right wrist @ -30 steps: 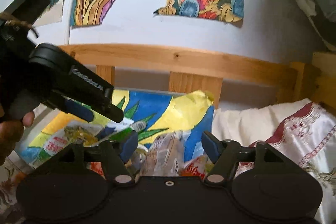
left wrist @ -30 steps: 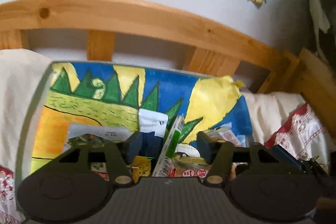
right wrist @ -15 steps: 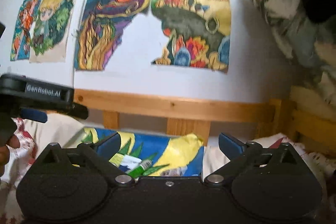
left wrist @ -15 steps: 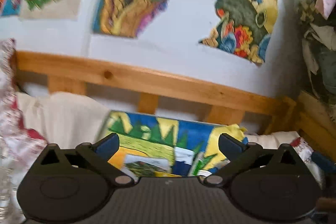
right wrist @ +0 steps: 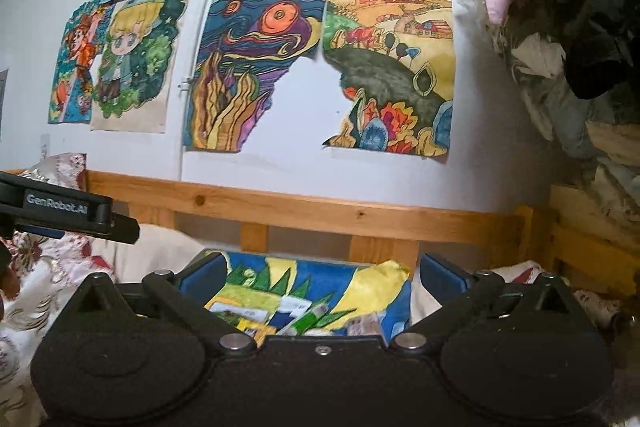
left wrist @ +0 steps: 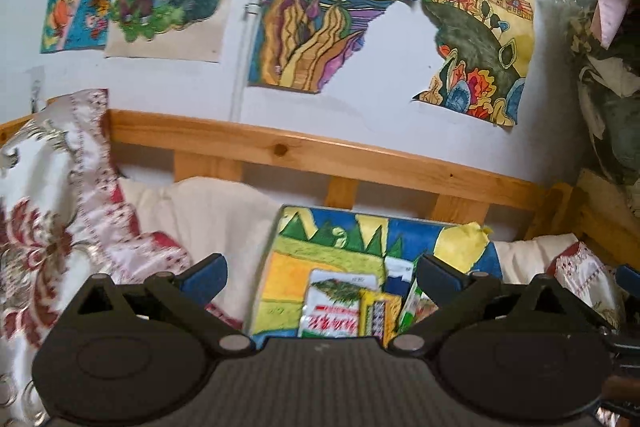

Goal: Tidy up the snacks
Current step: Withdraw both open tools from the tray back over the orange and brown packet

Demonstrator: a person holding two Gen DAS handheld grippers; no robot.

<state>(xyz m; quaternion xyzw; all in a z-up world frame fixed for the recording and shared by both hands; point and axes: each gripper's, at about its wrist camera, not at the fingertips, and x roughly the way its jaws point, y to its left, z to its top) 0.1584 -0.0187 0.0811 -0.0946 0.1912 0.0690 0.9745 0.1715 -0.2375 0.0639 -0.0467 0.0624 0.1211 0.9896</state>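
Several snack packets lie on a colourful painted sheet (left wrist: 328,243) on the bed. In the left wrist view I see a white and red packet (left wrist: 336,307), a yellow packet (left wrist: 378,311) and a green stick packet (left wrist: 412,307). My left gripper (left wrist: 320,277) is open and empty, raised above and behind them. My right gripper (right wrist: 322,277) is open and empty too, raised above the sheet (right wrist: 360,287); the green stick packet (right wrist: 308,319) shows just over its body. The left gripper's side (right wrist: 68,215) shows at the left of the right wrist view.
A wooden bed rail (left wrist: 320,151) runs behind the sheet, below a white wall with several drawings (right wrist: 256,67). White and red patterned bedding (left wrist: 60,219) lies at the left and bedding (left wrist: 580,267) at the right. Dark clothes (right wrist: 580,7) hang at the upper right.
Both grippers have opened wide and pulled up and back from the snacks. Both views now tilt up to the wall, and the packets sit low in the frames.
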